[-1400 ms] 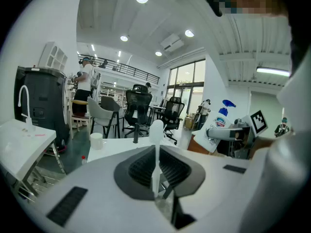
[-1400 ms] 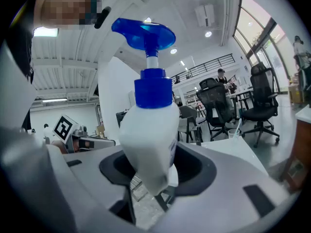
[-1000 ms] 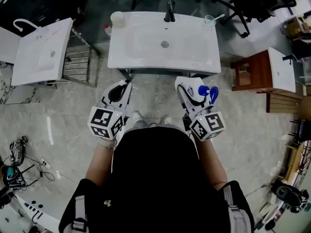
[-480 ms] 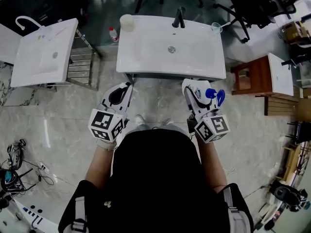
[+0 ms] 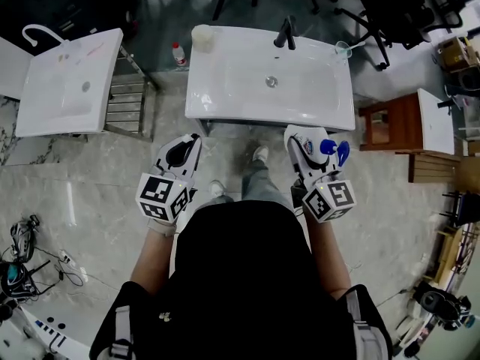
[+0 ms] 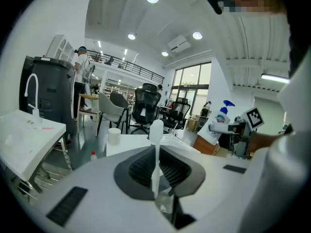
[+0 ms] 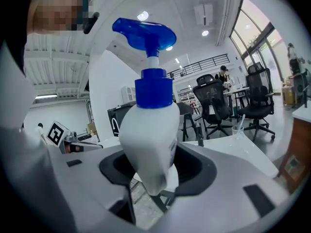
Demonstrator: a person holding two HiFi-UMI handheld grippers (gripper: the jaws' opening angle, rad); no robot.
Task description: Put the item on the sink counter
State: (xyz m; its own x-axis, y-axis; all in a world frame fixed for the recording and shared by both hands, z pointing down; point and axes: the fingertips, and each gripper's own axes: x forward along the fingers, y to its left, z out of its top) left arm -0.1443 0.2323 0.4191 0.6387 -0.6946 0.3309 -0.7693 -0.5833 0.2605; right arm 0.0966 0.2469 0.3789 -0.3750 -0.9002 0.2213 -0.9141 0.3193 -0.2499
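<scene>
Pump bottle (image 7: 148,144) clamped in our right gripper (image 5: 303,138) at centre right, left gripper (image 5: 186,142) jaws pressed together on nothing, we see sink (image 5: 225,108) at upper centre.

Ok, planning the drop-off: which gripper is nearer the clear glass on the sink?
Right. The right gripper is before the sink's right side, where the glass stands; the left gripper is before its left side.

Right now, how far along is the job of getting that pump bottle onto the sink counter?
Done: the pump bottle is picked up. In hand: the right gripper grips it, short of the front edge of the sink counter. Left: bring it over the counter, set it down and let go.
</scene>
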